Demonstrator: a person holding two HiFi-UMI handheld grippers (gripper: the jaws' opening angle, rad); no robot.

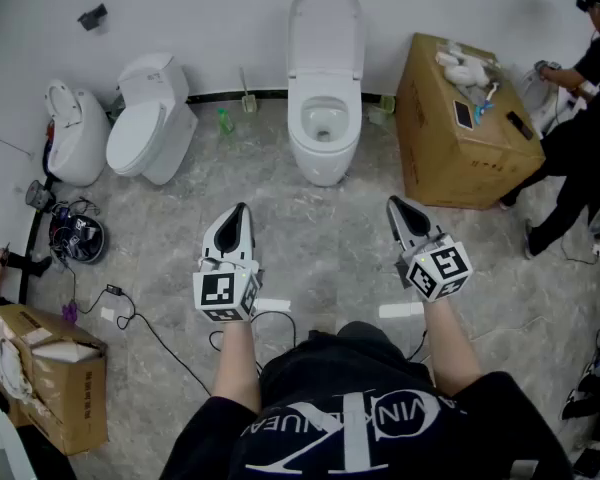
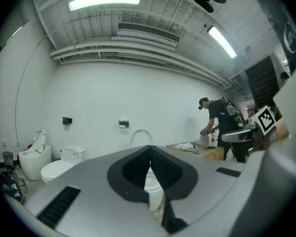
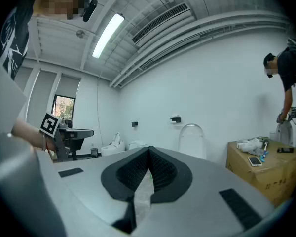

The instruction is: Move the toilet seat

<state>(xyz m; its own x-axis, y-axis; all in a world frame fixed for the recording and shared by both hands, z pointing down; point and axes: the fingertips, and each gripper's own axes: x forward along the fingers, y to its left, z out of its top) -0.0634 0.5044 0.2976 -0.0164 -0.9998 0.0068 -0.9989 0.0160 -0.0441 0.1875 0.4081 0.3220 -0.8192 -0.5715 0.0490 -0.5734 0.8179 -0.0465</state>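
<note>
White ceramic toilet [image 1: 325, 153], lid [image 1: 325, 28] raised: before it, left hand-held gripper [image 1: 240, 211] and right hand-held gripper [image 1: 396, 206] point level, both clenched empty. Toilet seat [image 1: 302, 118] blends into rim.

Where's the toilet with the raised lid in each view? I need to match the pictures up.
Head view: toilet at top centre, against the wall.
Left gripper view: centre, its raised lid just above the left tongs.
Right gripper view: right of centre, lid up and right of the right tongs.
Shared landmark: cardboard box on the toilet's right.
</note>
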